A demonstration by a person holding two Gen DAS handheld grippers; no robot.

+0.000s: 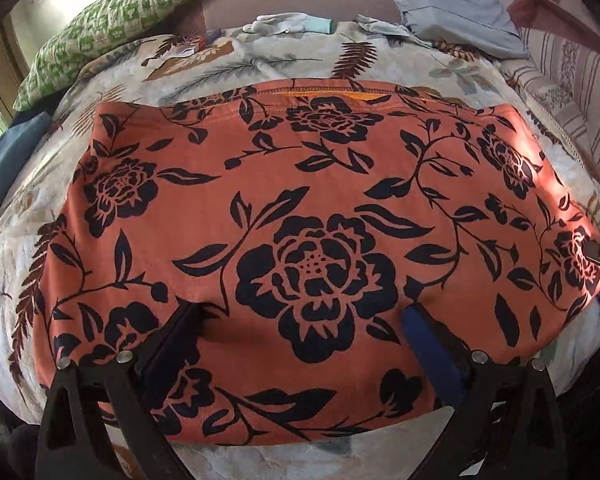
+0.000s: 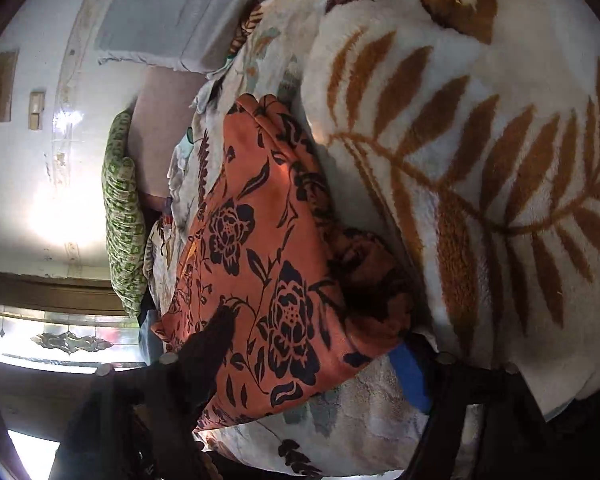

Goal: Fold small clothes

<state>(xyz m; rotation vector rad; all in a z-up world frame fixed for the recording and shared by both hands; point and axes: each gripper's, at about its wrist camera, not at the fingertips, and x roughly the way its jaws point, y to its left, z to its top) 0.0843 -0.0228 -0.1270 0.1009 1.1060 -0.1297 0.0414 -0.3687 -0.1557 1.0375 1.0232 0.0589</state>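
Orange flowered garment (image 1: 300,240) spread flat on the fern blanket (image 1: 260,64), below the green pillow (image 1: 120,16). Left tongs (image 1: 304,312) parted, pressing on the cloth; right tongs (image 2: 320,332) half-shut around its bunched corner, grip uncertain. Best pinch firmly, lift edges evenly.

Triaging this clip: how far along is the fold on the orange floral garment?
Done: the orange floral garment lies flat on the leaf-print blanket as a rough rectangle, apparently folded at least once. In hand: the left gripper is open with its tips pressing the near part; the right gripper straddles a bunched corner, grip unclear. Left: probably another fold or two, then setting it aside.
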